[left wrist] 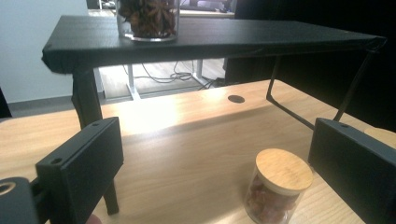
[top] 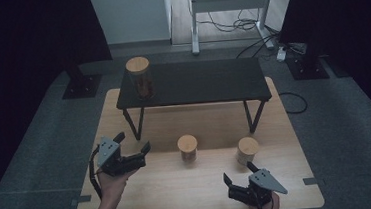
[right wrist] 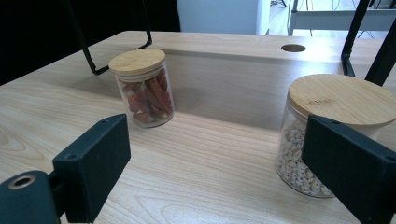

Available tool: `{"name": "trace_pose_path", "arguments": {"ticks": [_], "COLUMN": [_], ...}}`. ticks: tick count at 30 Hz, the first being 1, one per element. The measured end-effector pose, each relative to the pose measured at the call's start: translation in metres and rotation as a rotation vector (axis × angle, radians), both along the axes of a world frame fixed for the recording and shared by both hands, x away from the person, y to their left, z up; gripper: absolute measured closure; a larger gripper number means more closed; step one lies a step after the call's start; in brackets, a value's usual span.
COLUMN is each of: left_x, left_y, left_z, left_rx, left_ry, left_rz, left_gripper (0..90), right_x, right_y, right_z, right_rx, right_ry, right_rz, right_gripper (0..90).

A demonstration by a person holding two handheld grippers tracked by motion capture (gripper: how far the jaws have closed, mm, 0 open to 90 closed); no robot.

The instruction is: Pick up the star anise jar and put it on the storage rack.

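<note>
The left tongs (top: 135, 142) hover over the near left part of the counter (top: 145, 188), jaws wide apart with nothing between them. In the left gripper view the chilli jar (left wrist: 278, 187) stands ahead and low to the right, well clear of both jaws. The right tongs (top: 239, 173) sit at the near right edge of the counter, jaws also spread wide and empty. In the right gripper view the seed jar (right wrist: 327, 135) stands just beyond the right jaw, partly hidden behind it; whether jaw and glass touch I cannot tell.

The chilli jar (top: 187, 148) is a small clear glass cylinder with a flat round bamboo lid, upright near the middle of the counter, and packed with red dried chillies (right wrist: 149, 100). The seed jar (top: 247, 151) is of the same make, upright to the right of it, filled with pale seeds nearly to the lid. The two jars stand apart, in front of a low black shelf (top: 197, 83) on thin metal legs that straddles the far half of the counter. On the left end of the shelf stands a taller jar (top: 140, 78) with the same bamboo lid, holding brown star anise (left wrist: 149, 16).
</note>
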State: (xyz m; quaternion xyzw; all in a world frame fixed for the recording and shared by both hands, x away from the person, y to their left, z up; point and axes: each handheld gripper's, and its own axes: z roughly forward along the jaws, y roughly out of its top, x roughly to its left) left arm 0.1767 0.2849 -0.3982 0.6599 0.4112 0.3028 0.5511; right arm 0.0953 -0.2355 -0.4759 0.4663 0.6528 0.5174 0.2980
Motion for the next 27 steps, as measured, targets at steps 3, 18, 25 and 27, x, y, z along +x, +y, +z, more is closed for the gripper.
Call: {"name": "trace_pose_path", "arguments": {"ticks": [3, 18, 25, 27], "left_x": [0.0, 0.004, 0.006, 0.007], "left_y": [0.001, 0.011, 0.011, 0.011], "left_z": [-0.004, -0.02, -0.023, -0.025], "left_rx": [0.01, -0.02, -0.012, -0.005], "left_ry": [0.004, 0.045, 0.051, 0.054], "left_rz": [0.01, 0.029, 0.019, 0.016], "left_gripper": [2.8, 2.9, 2.9, 2.9], "right_x": [0.0, 0.004, 0.004, 0.004], "right_y": [0.0, -0.001, -0.002, -0.002], "right_z": [0.0, 0.0, -0.001, -0.001], "right_rx": [-0.001, 0.002, -0.003, -0.007], "right_ry": [0.001, 0.013, 0.011, 0.009], "right_rz": [-0.001, 0.008, 0.007, 0.007], "right_gripper": [7.5, 7.5, 7.6, 7.6]}}
